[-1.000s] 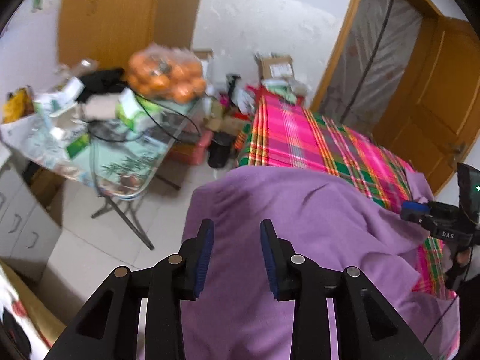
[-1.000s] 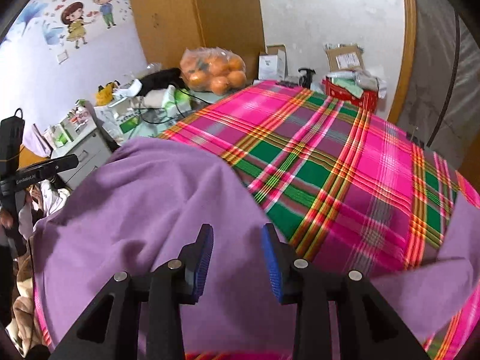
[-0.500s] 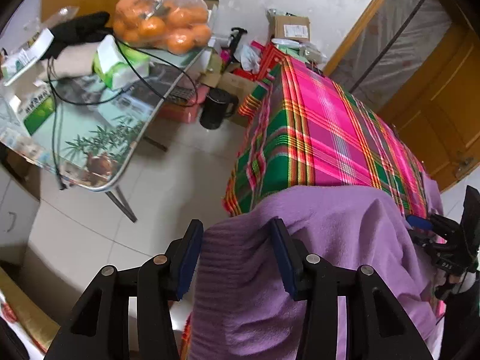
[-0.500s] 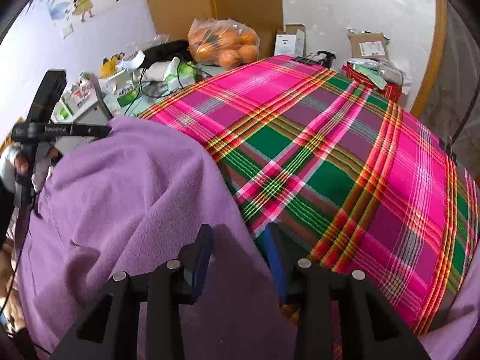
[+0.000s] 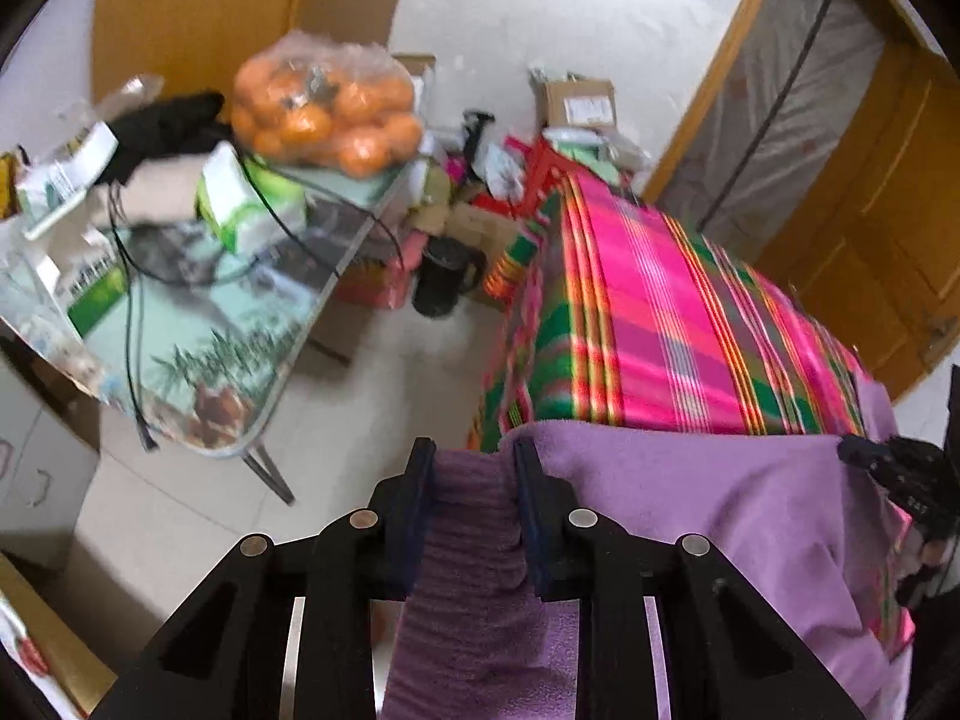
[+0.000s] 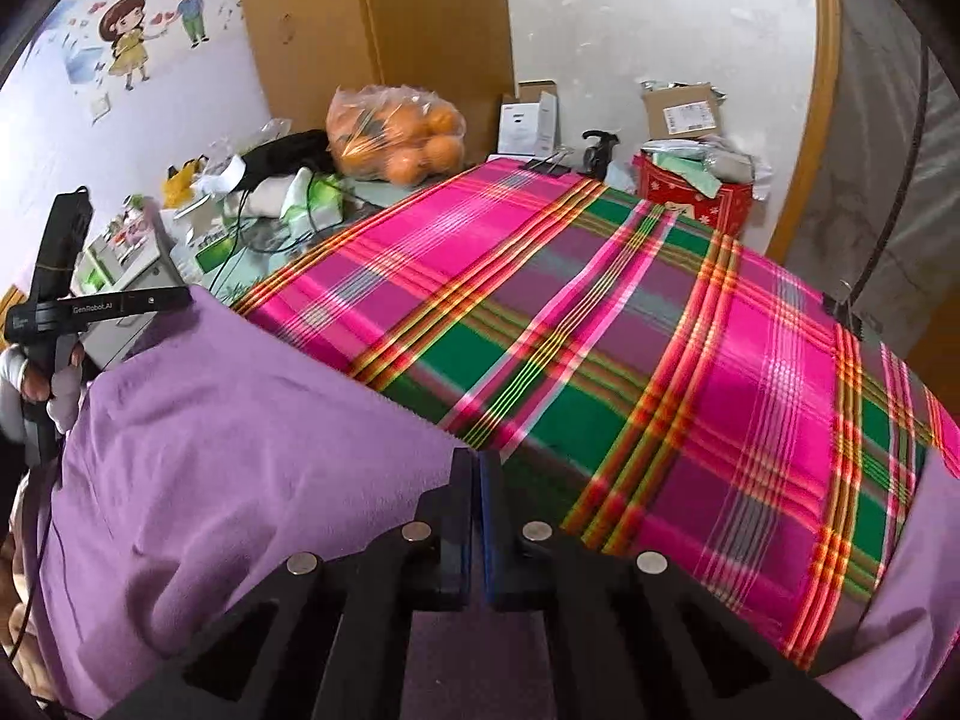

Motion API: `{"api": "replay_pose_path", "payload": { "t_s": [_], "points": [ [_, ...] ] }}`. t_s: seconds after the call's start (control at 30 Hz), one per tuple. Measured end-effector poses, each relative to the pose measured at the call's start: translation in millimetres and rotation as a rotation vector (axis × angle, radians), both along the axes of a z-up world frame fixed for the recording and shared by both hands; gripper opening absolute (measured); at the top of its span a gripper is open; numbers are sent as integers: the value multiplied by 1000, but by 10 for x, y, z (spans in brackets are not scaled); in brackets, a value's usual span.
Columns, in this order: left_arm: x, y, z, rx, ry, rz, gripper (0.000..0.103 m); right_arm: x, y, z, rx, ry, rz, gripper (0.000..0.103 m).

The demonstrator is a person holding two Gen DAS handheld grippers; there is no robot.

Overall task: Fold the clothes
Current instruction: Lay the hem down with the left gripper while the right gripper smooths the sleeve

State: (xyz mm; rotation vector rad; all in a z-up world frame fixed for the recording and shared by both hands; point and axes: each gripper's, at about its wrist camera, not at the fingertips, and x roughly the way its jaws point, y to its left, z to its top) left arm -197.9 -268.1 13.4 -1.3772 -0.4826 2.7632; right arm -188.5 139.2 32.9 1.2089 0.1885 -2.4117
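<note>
Your left gripper (image 5: 471, 468) has its two fingers closed partway onto a bunched, ribbed edge of the purple garment (image 5: 690, 492), which fills the gap between them. Your right gripper (image 6: 478, 474) is pinched tight, its pads nearly meeting on the garment's edge. The garment lies draped over the near end of the plaid-covered table (image 6: 600, 324), hanging off its near side. Beyond the table's far left corner, a bag of oranges (image 6: 399, 135) sits on a cluttered glass side table (image 5: 198, 324).
</note>
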Motion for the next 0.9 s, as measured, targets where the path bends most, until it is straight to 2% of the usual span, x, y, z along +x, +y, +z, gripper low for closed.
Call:
{"api": "replay_pose_path", "payload": {
  "t_s": [0.03, 0.1, 0.17, 0.3, 0.43, 0.57, 0.67, 0.77, 0.83, 0.9],
  "points": [
    [-6, 2, 17, -9, 9, 3, 27, -19, -21, -36, 16, -6, -4, 2],
    [-70, -3, -82, -1, -37, -5, 28, -62, -52, -107, 43, -23, -16, 3],
    [-28, -35, -104, 6, -42, 3, 30, -73, -25, -147, 46, -44, -41, 8],
    [245, -209, 81, 23, 27, 60, 31, 59, 79, -30, 34, -9, -69, 12],
    [681, -259, 354, 7, 81, 93, 32, 345, 83, 96, -26, 11, -43, 12],
    [1269, 22, 433, 41, 121, 4, 32, 642, 77, 221, -90, 29, -12, 12],
    [1657, 304, 227, 36, 91, -52, 32, 868, 26, 192, -98, 25, 19, 12],
    [1920, 456, -106, 1, 10, -57, 32, 1017, 52, -21, -52, -20, 6, 12],
    [2118, 519, -106, -41, 34, -58, 32, 1072, 192, -148, -24, -58, -47, 12],
    [2244, 526, -65, -40, 44, -44, 32, 1166, 397, -127, -60, -57, -89, 12]
  ]
}}
